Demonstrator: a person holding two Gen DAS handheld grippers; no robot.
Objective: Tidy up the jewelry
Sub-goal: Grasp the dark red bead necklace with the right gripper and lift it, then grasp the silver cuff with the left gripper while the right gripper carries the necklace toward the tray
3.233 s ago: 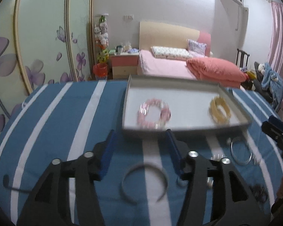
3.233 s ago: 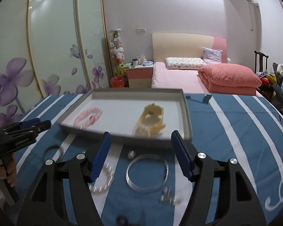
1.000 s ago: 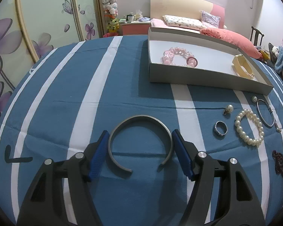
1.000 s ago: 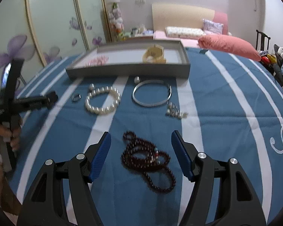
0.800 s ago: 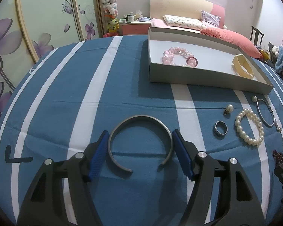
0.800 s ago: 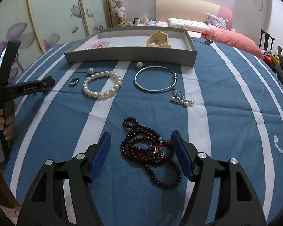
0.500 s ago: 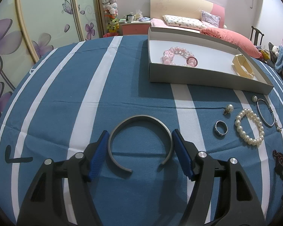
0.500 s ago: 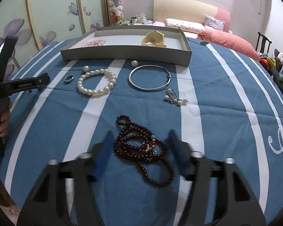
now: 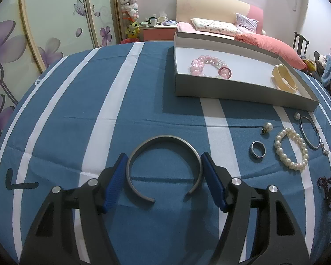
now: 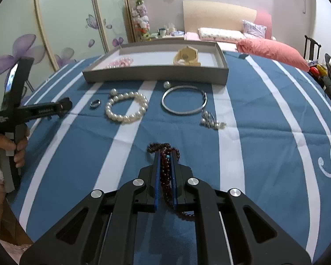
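Dark red beads (image 10: 165, 165) are sitting bunched between the jaws of the right gripper (image 10: 165, 154), which are clenched on the strand while its loose tail is trailing back beneath them onto the blue striped cloth (image 10: 264, 154). To do this lift well, the hand should be rising straight and slowly so the hanging loops are clearing the cloth without snagging, then travelling forward over the earrings (image 10: 211, 121), the silver bangle (image 10: 183, 101) and the pearl bracelet (image 10: 126, 107) lying ahead of the jaws, toward the grey tray (image 10: 154, 75) beyond them, where a pink bead bracelet (image 10: 121, 61) and a cream bracelet (image 10: 186, 58) are already lying. A pinch on only a few beads may be letting the strand slide, so the squeeze should be staying firm.

On the other side, the left gripper (image 9: 164, 170) is hovering with its jaws released, straddling a grey open cuff (image 9: 164, 139) without pressing it; a small ring (image 9: 258, 150) is lying off to their right.
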